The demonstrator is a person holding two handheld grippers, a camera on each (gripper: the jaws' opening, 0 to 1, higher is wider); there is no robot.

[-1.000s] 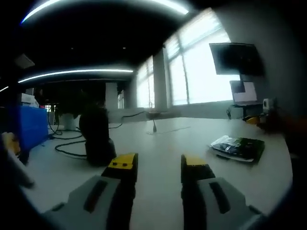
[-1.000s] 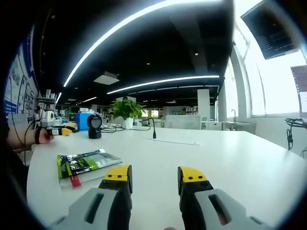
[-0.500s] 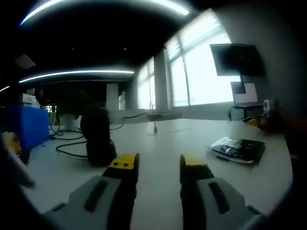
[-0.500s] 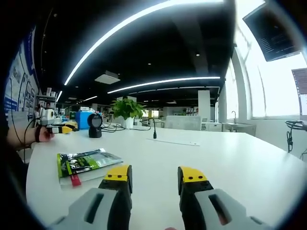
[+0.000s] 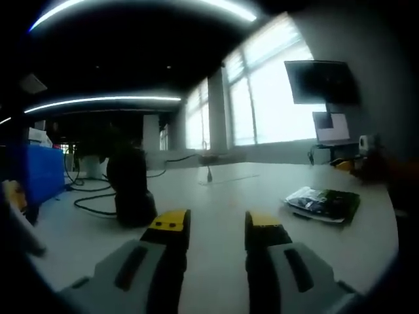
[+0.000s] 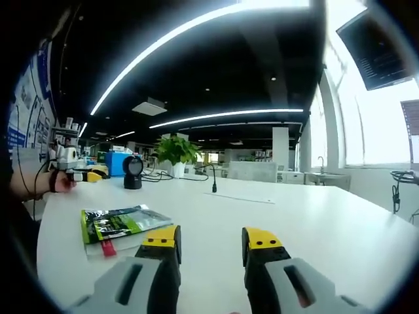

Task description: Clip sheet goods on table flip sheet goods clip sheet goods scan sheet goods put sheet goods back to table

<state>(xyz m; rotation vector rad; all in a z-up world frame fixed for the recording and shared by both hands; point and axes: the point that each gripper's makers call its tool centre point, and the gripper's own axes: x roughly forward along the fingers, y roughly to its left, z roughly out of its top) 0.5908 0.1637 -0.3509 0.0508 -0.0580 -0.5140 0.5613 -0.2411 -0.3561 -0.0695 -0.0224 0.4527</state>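
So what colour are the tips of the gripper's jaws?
Yellow tips on the right gripper, clearest in the right gripper view.

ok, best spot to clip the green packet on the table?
Probably its near edge. The green packet lies flat on the table, left of the open right hand-held gripper, so come in low from that side and slide one jaw under the edge.

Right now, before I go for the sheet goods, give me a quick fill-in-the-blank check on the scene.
1. The green packet lies flat on the ____ table.
2. Both the left hand-held gripper and the right hand-held gripper are ____.
3. The black scanner has a ____ trailing behind it.

Missing words: white; open; cable
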